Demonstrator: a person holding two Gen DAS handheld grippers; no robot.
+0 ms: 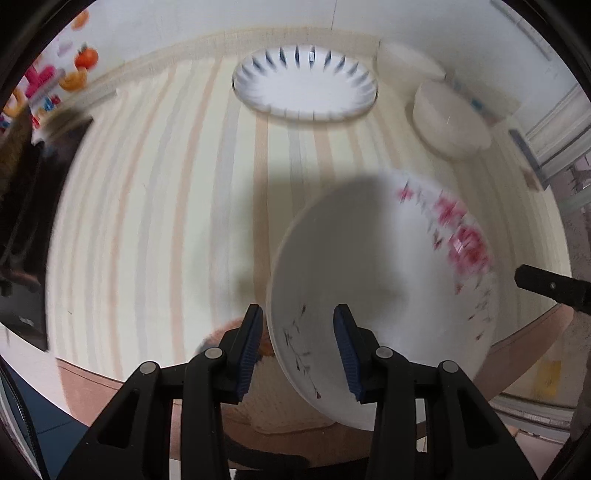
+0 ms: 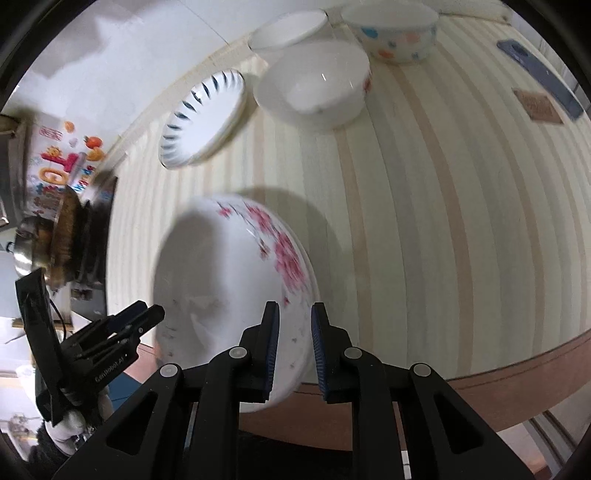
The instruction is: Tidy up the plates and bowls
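A white bowl with pink blossoms (image 1: 369, 277) (image 2: 229, 266) hangs tilted just above the striped tablecloth (image 1: 147, 221), casting a shadow on it. My left gripper (image 1: 301, 347) straddles its near rim, one pad outside and one inside, and is shut on it. In the right wrist view the same gripper (image 2: 147, 314) meets the bowl's left edge. My right gripper (image 2: 295, 347) has the opposite rim between its pads, which stand slightly apart from the wall. Its tip (image 1: 546, 284) shows at the right of the left wrist view.
Along the far side stand a plate with blue rays (image 1: 306, 88) (image 2: 203, 118), a plain white bowl (image 1: 450, 118) (image 2: 314, 85), another white bowl (image 2: 288, 29) and a spotted bowl (image 2: 395, 33). A phone (image 2: 539, 74) lies at the right. Dark cookware (image 2: 81, 236) crowds the left. The table's edge runs just below the grippers.
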